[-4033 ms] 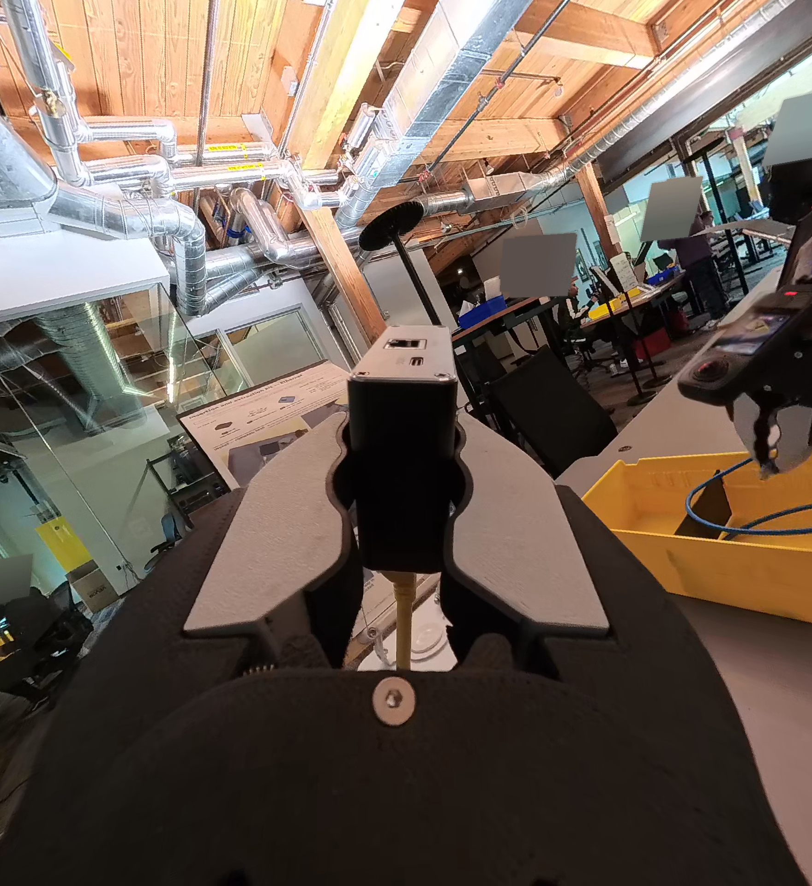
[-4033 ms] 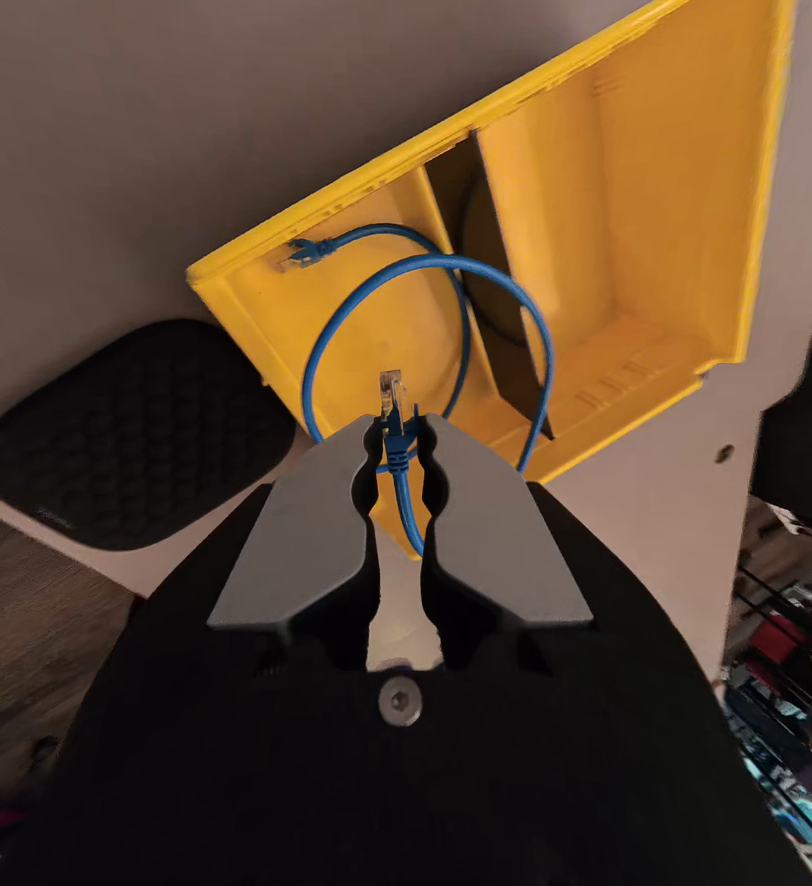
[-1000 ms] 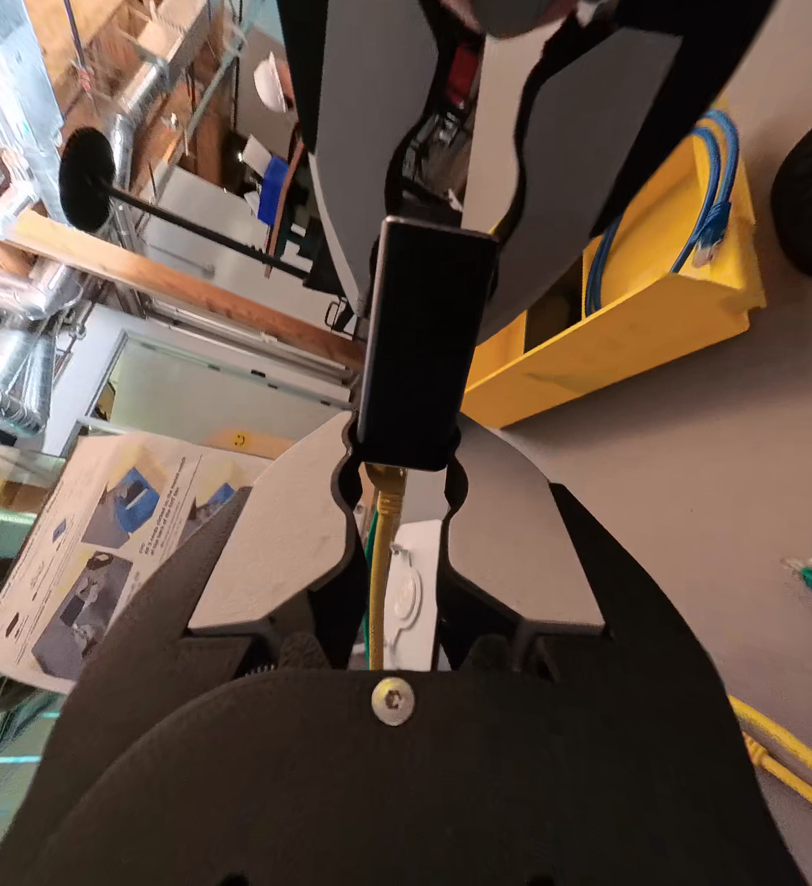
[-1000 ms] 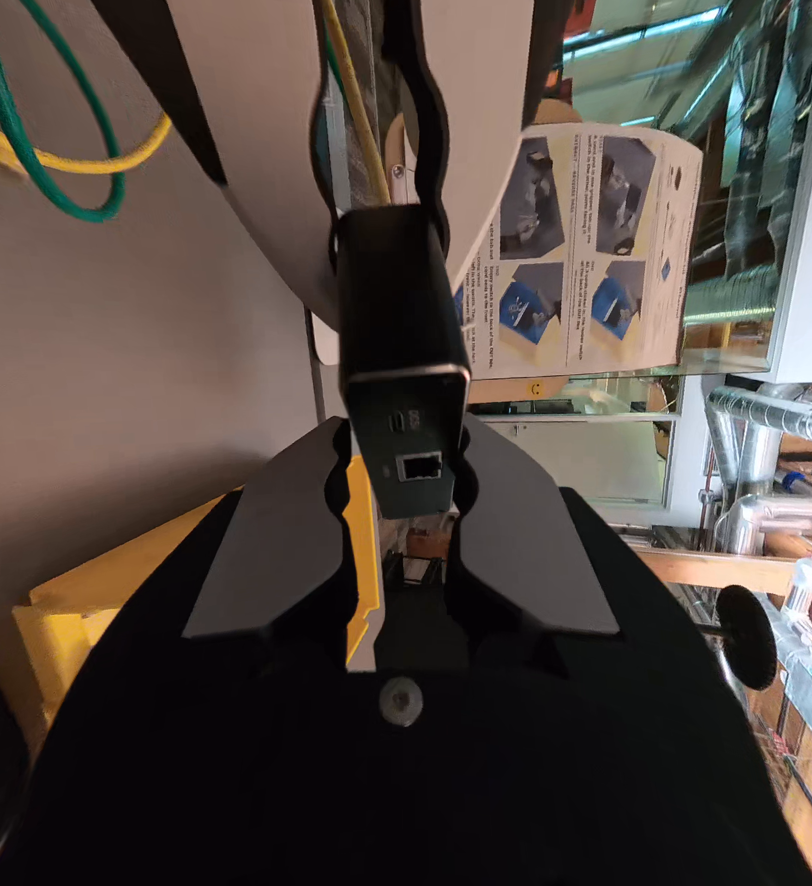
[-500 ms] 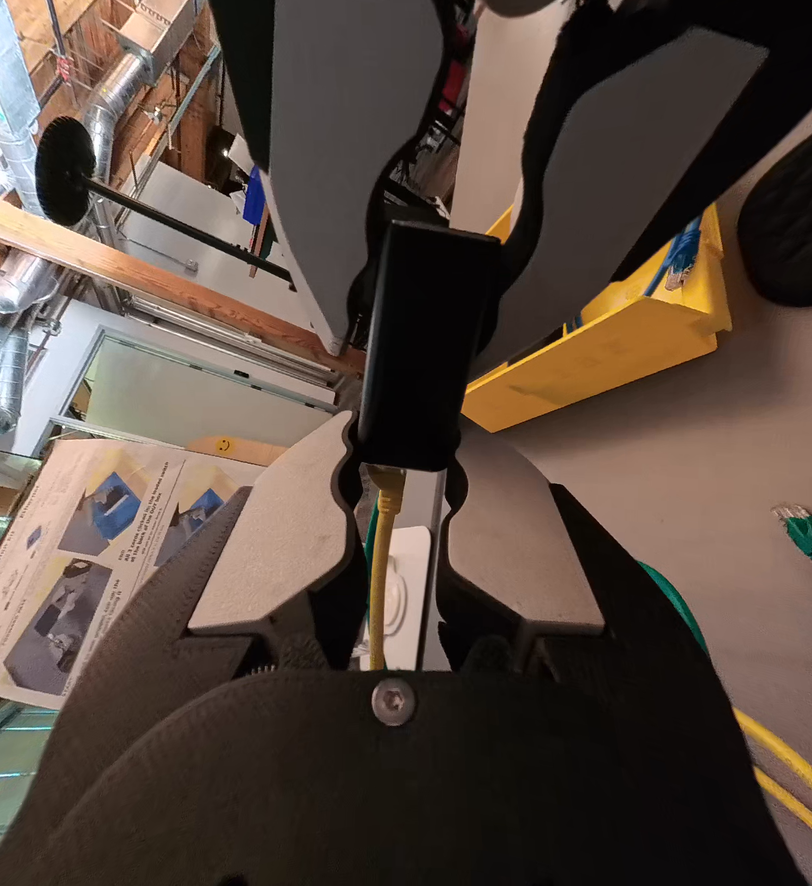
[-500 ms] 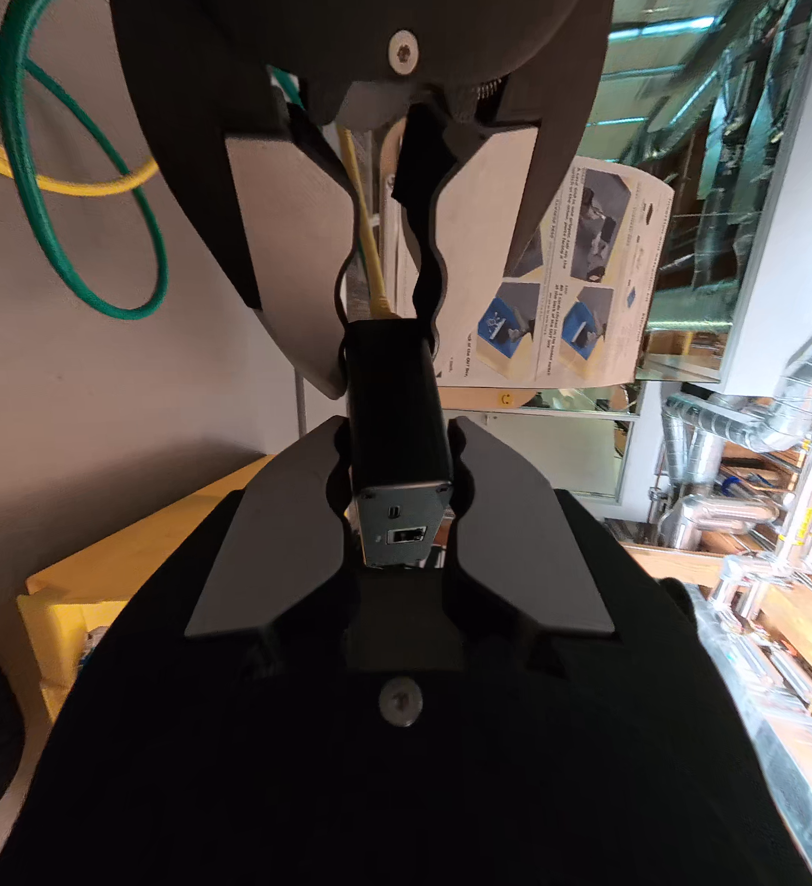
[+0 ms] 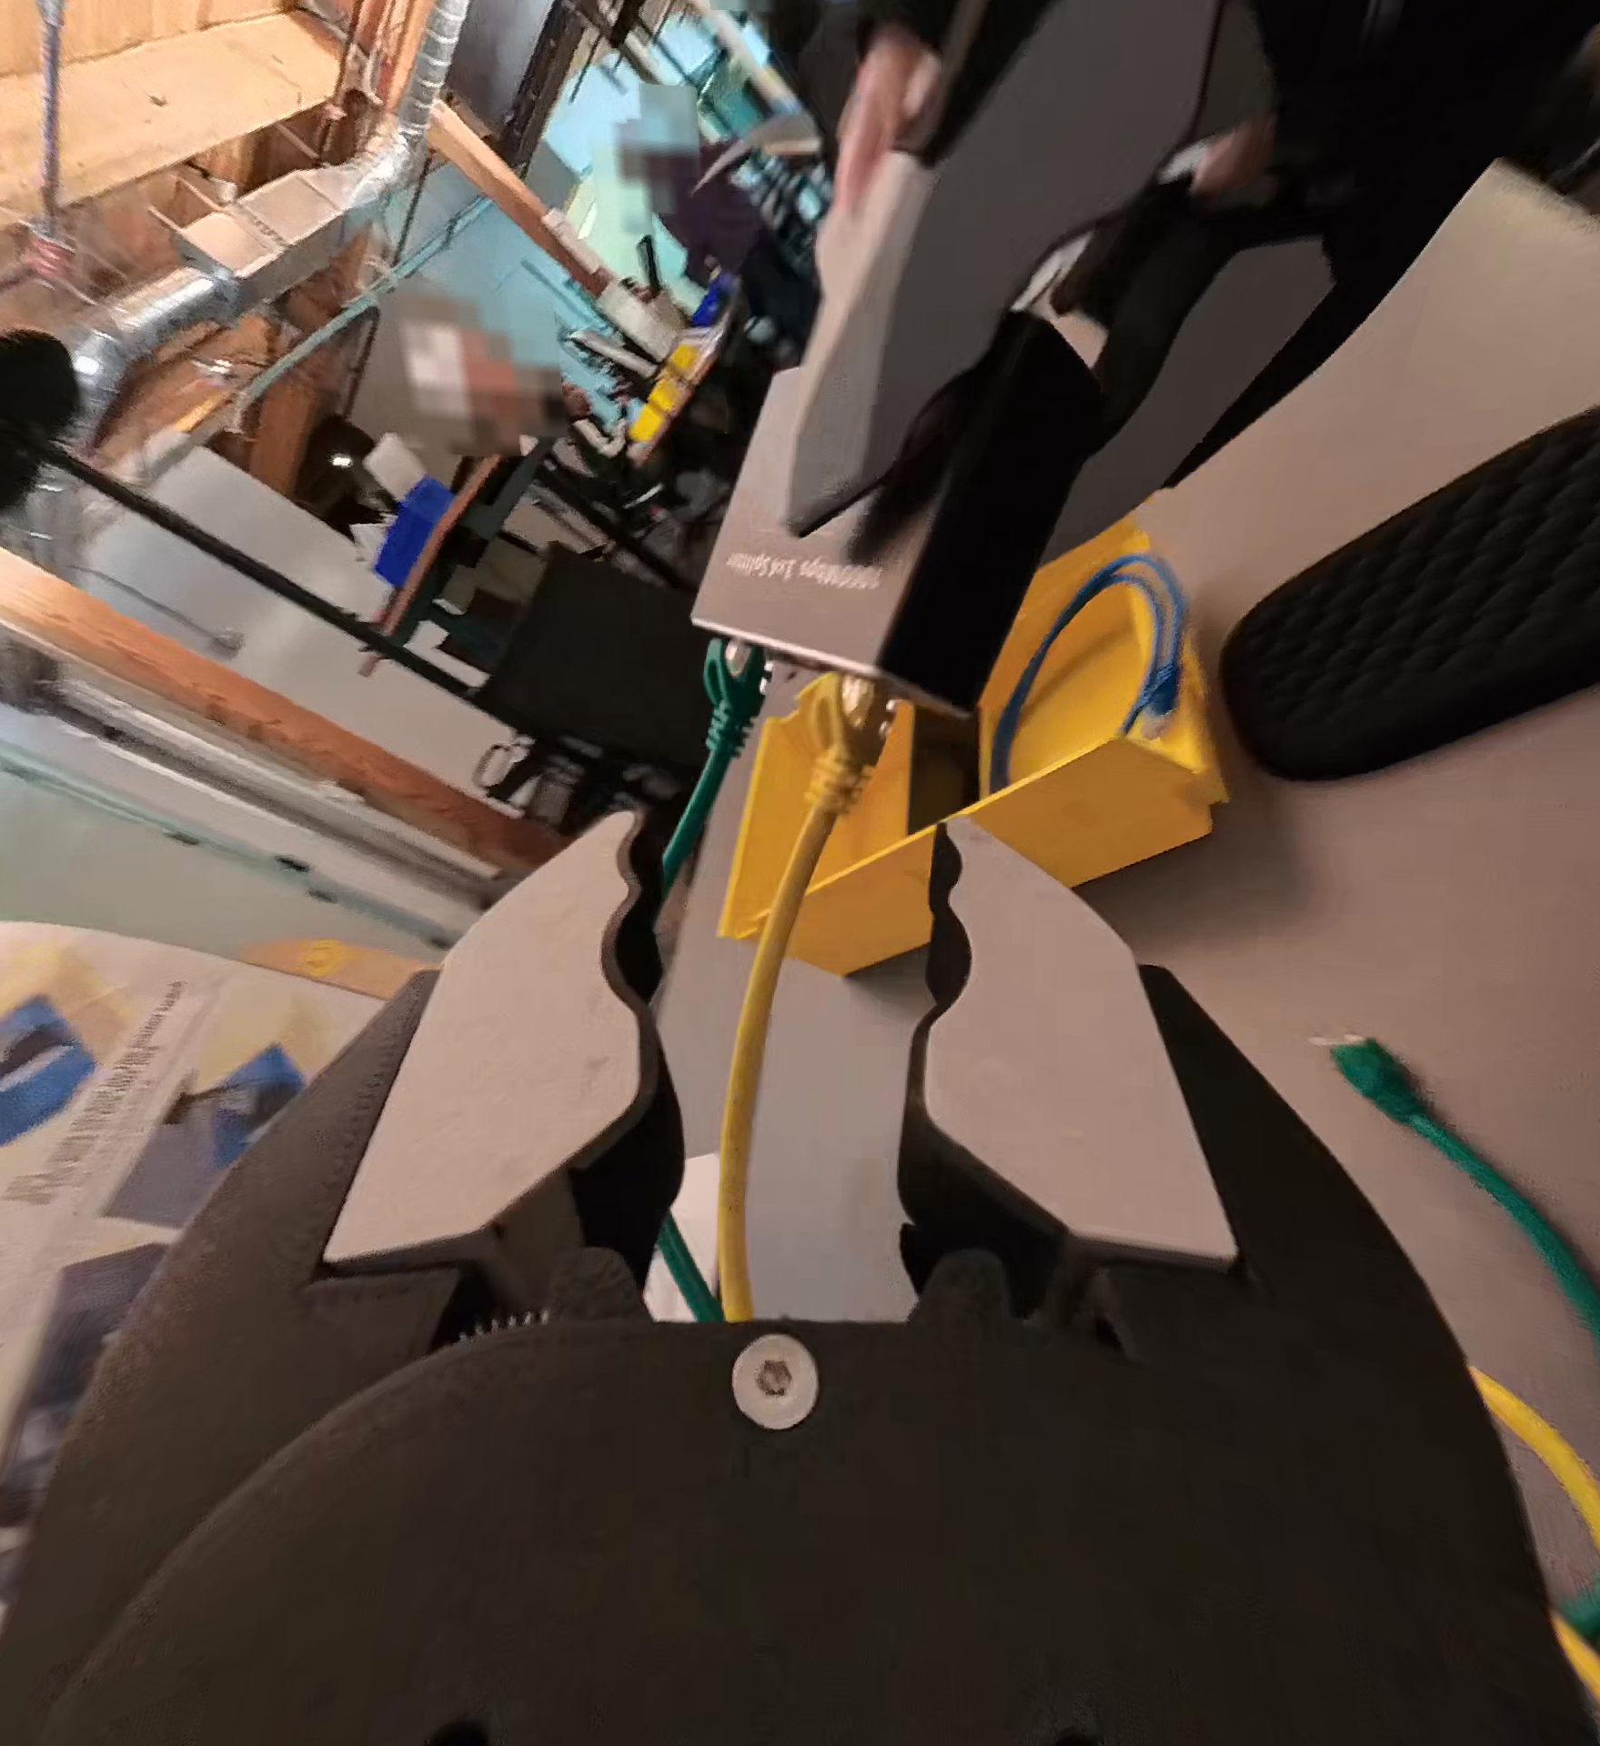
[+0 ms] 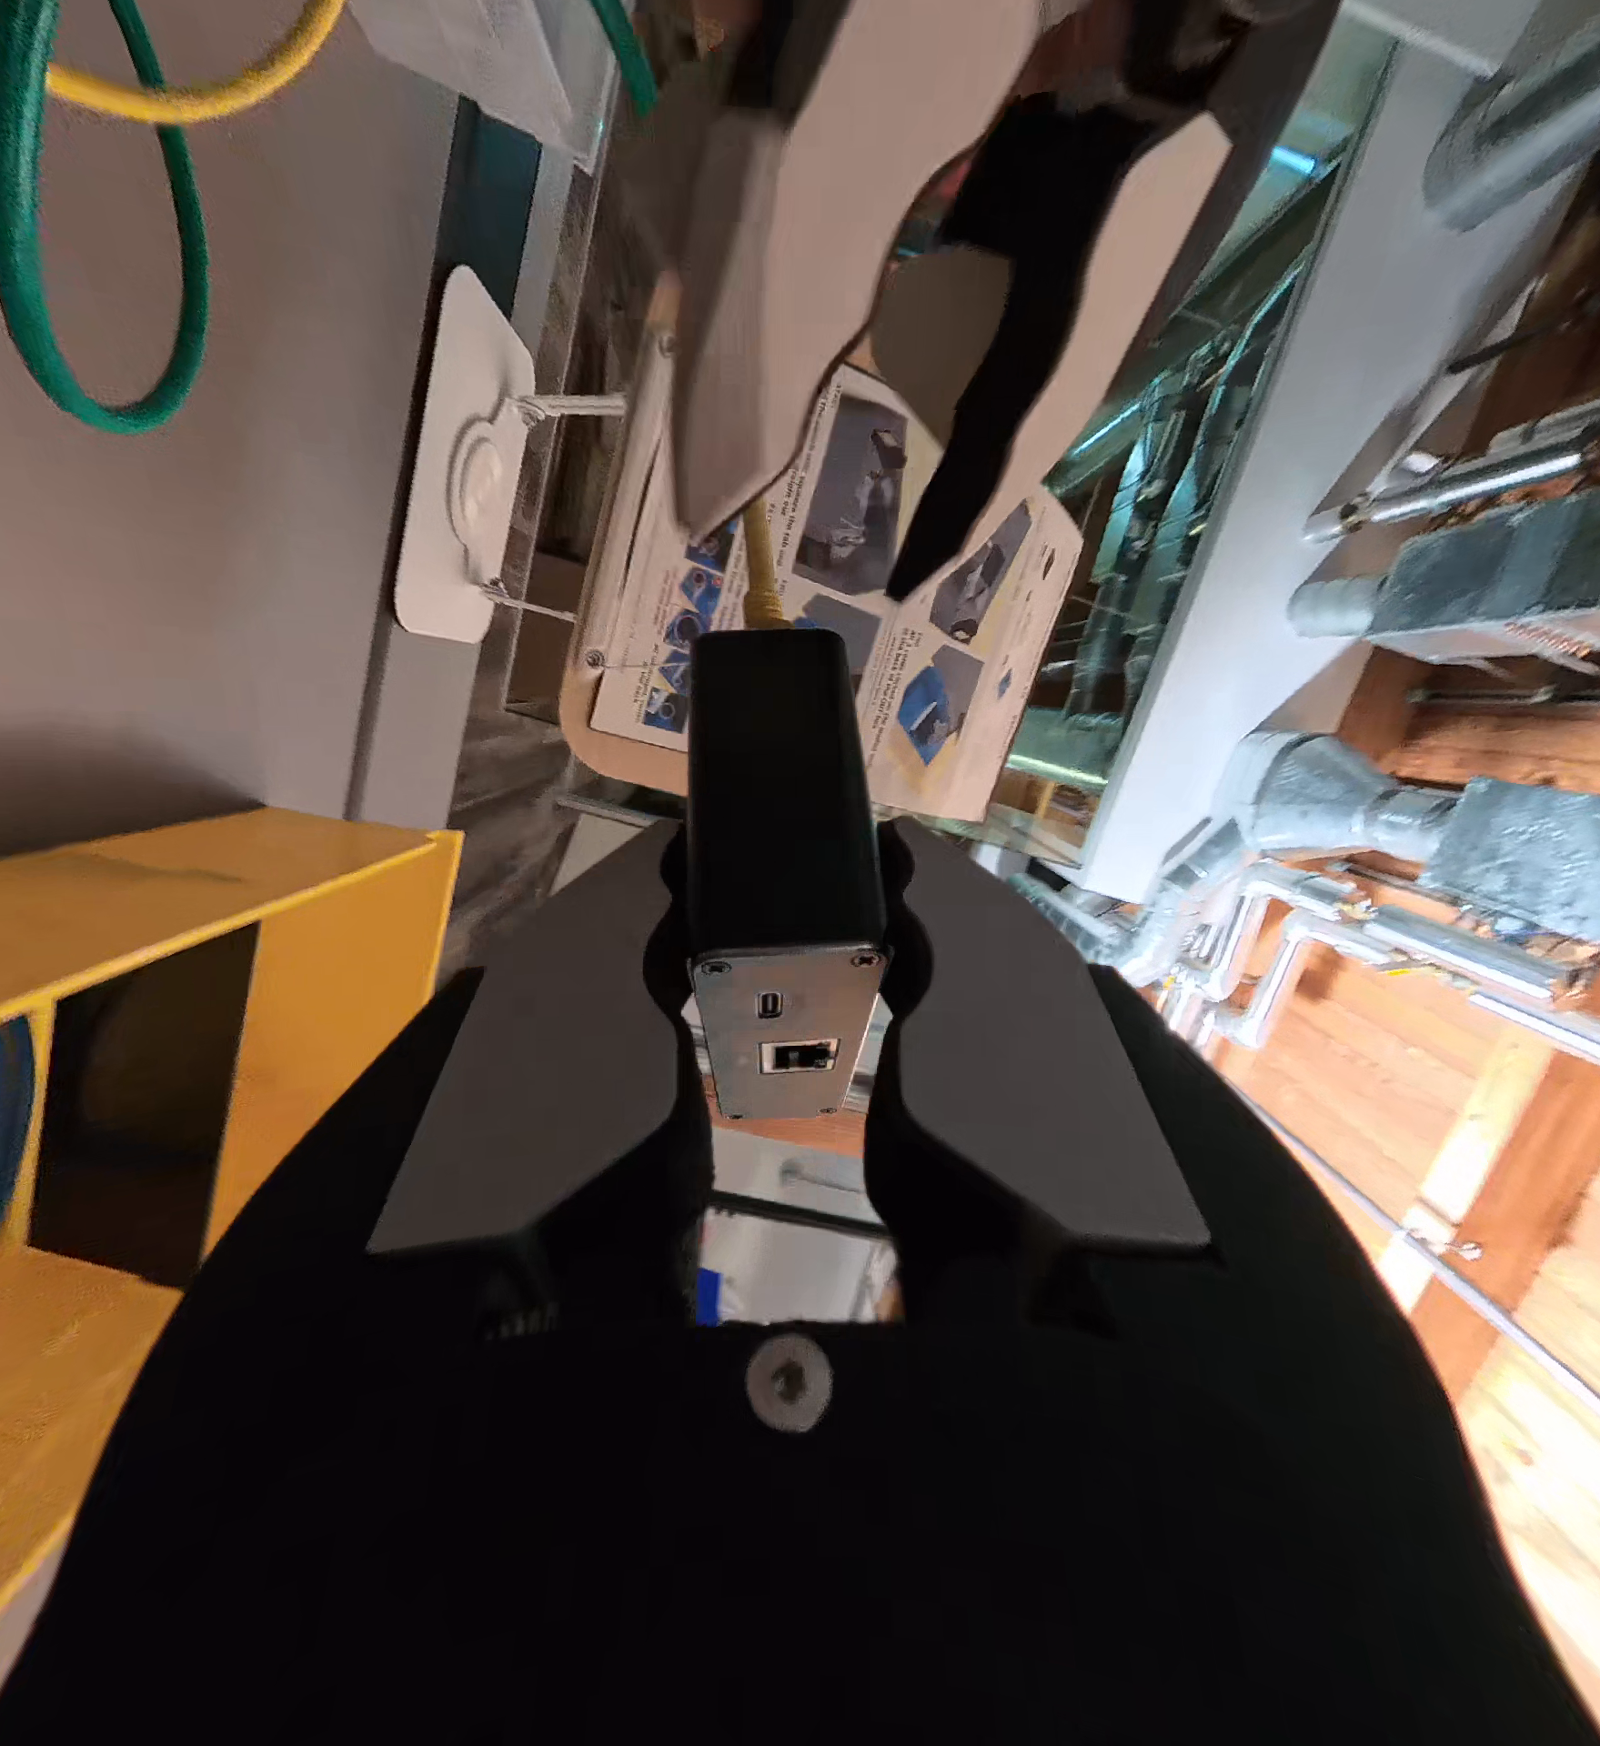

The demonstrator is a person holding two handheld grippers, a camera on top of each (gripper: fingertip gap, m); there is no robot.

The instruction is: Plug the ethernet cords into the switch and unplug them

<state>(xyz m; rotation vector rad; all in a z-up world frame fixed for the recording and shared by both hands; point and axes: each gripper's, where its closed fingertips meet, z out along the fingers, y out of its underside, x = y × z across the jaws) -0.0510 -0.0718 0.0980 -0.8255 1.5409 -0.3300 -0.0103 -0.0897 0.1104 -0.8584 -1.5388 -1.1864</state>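
The black switch [image 8: 782, 803] is clamped between my right gripper's [image 8: 784, 850] fingers, with its silver port face toward the camera. In the left wrist view the switch [image 7: 871, 548] hangs above the grey table [image 7: 1401, 926], held by the right gripper [image 7: 966, 444]. A yellow cord [image 7: 758, 992] and a green cord [image 7: 725, 718] are plugged into its near face. My left gripper [image 7: 782, 841] is open and empty, a little back from the switch, with the yellow cord running between its fingers. It also shows in the right wrist view [image 8: 815, 539]. A blue cord [image 7: 1108, 642] lies in the yellow bin [image 7: 1098, 794].
A loose green plug [image 7: 1372, 1077] lies on the table at the right. A black textured pad [image 7: 1457, 586] lies beyond the bin. Green and yellow cord loops [image 8: 87, 236] lie on the table. A white fitting [image 8: 465, 453] and a poster [image 8: 928, 680] are at the table edge. One gripper's finger ends stand about 6 cm off the other's.
The left gripper opened, let go of the switch and drew back. The right gripper, which earlier held the blue cord's plug over the bin, has closed on the switch and holds it.
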